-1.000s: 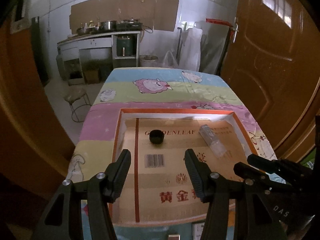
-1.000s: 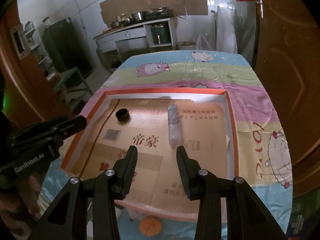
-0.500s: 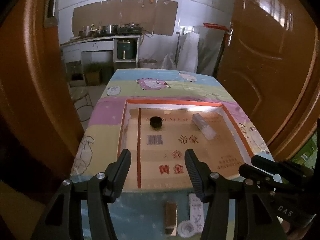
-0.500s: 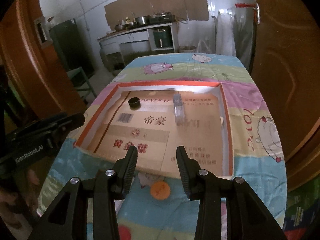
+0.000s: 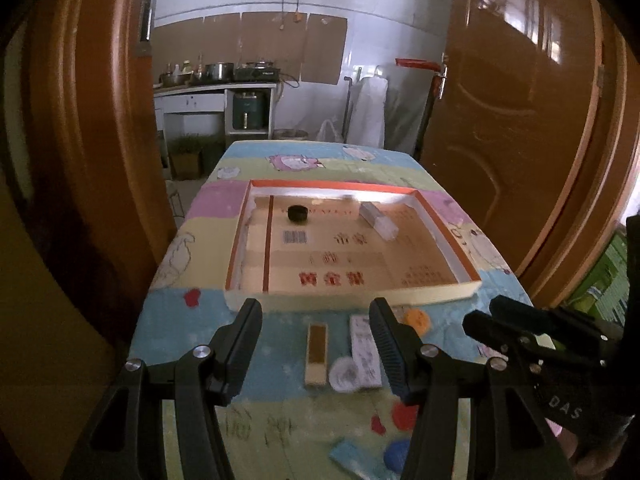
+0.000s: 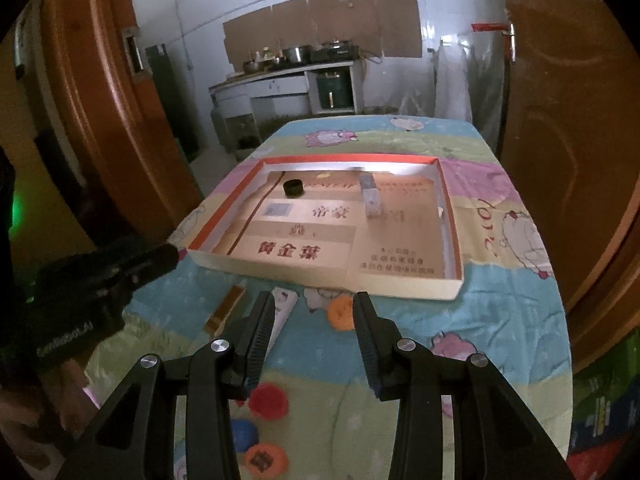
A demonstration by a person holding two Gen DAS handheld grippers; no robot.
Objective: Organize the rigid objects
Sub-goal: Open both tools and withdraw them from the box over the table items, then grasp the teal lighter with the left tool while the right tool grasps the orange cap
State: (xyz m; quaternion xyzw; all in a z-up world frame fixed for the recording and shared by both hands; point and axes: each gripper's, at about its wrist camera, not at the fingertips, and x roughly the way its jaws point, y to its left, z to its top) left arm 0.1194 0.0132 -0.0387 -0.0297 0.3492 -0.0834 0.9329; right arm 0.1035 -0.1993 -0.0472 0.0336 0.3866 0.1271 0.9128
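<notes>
Both tongs (image 5: 316, 344) pulled back, empty.

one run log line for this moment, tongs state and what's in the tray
left tongs: open, empty | right tongs: open, empty | tray: black cap, clear block inside | loose items on cloth near the tray's front edge

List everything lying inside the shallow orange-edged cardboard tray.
Inside the tray lie a black round cap near the far left and a clear rectangular block near the middle. Printed cardboard lines its floor; whatever is beneath is covered.
</notes>
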